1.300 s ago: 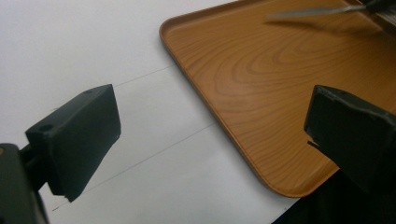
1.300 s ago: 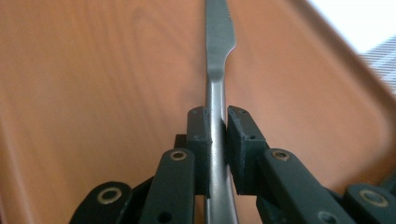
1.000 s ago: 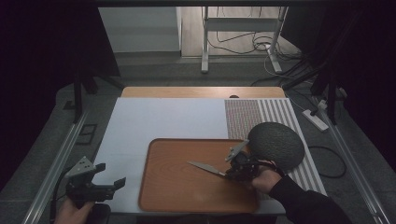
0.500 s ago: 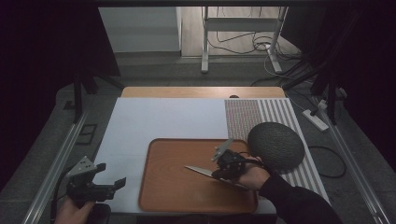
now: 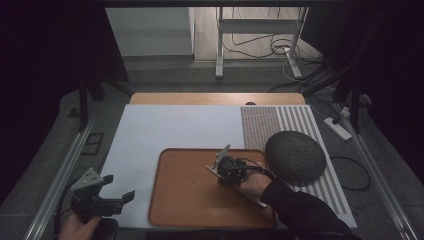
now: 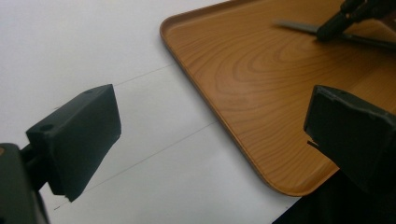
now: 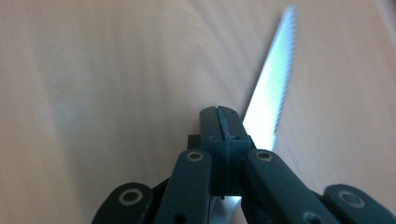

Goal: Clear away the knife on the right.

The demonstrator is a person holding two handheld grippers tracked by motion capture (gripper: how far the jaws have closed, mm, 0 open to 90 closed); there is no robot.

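A serrated knife (image 5: 221,156) lies across the wooden tray (image 5: 190,200), its blade pointing up and left and its other end under the person's right hand. My right gripper (image 5: 220,166) is shut on the knife near its middle. In the right gripper view the shut gripper (image 7: 219,112) has the toothed blade (image 7: 273,79) running away beyond it over the blurred tray (image 7: 93,70). My left gripper (image 5: 119,187) is open and holds nothing, at the table's front left corner. In the left gripper view, the gripper (image 6: 210,126) frames the tray's corner (image 6: 224,60), with the knife (image 6: 294,25) and the right gripper (image 6: 327,31) farther off.
A dark grey dome-shaped object (image 5: 295,156) sits just right of the tray on a striped mat (image 5: 280,122). A white board (image 5: 165,130) covers the table's left and middle. A metal rail (image 5: 55,180) runs along the table's left side.
My right gripper has moved left and forward over the tray, and the knife has turned with it from pointing left to pointing up-left. The left gripper has stayed put.
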